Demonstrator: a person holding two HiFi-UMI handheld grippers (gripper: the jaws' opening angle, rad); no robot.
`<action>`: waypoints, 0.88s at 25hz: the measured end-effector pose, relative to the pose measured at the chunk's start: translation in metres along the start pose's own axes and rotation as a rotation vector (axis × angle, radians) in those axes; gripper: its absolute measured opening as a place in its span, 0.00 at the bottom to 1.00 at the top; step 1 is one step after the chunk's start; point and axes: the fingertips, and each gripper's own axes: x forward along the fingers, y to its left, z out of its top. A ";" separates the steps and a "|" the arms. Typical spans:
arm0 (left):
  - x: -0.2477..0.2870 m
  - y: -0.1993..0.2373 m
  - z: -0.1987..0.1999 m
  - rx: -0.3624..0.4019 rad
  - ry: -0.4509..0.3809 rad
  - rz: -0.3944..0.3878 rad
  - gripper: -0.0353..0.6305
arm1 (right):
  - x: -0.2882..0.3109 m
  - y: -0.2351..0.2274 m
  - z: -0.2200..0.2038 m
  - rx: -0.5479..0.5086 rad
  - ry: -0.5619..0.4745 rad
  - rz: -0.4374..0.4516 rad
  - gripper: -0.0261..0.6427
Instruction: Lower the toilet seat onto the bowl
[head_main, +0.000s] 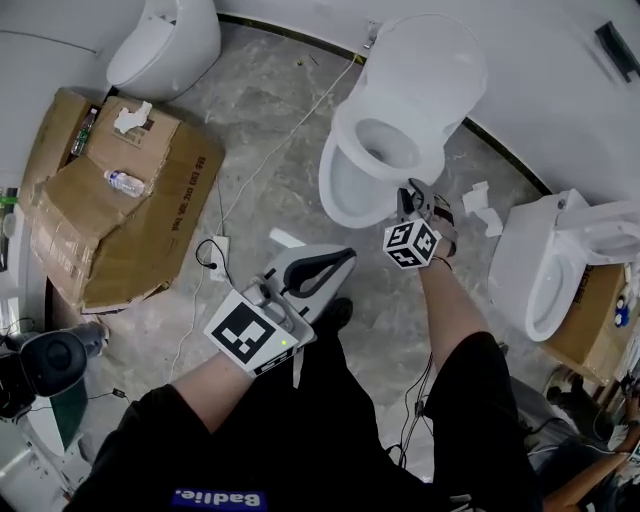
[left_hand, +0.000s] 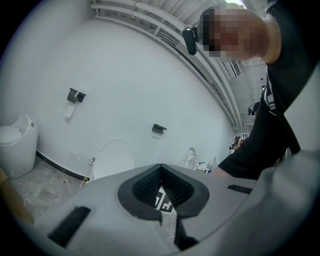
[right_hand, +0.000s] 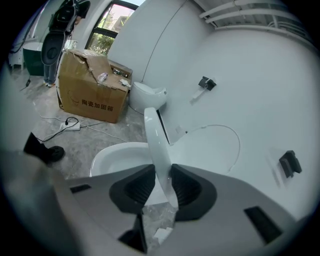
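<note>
White toilet seat (right_hand: 156, 142) stands part-lowered above the bowl (right_hand: 114, 156), its rim pinched in the right gripper (right_hand: 160, 177) jaws; left gripper (left_hand: 161, 174) jaws pressed together, empty. Lowering looks midway; next: ease seat down flat, then release

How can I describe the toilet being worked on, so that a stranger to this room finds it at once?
Three white toilets stand along the white wall. Take the middle toilet, between the far-left toilet next to the cardboard boxes and the right-hand toilet. Only this one has its seat on edge between the jaws of the right gripper.
</note>
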 end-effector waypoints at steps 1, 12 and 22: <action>-0.002 0.002 -0.002 -0.001 0.001 0.002 0.08 | 0.000 0.004 0.000 0.001 0.002 0.002 0.19; -0.011 0.021 -0.025 0.007 0.022 -0.061 0.08 | 0.004 0.057 -0.016 -0.025 0.051 0.009 0.20; -0.018 0.044 -0.058 -0.030 0.030 -0.069 0.08 | 0.023 0.117 -0.045 -0.071 0.107 0.060 0.23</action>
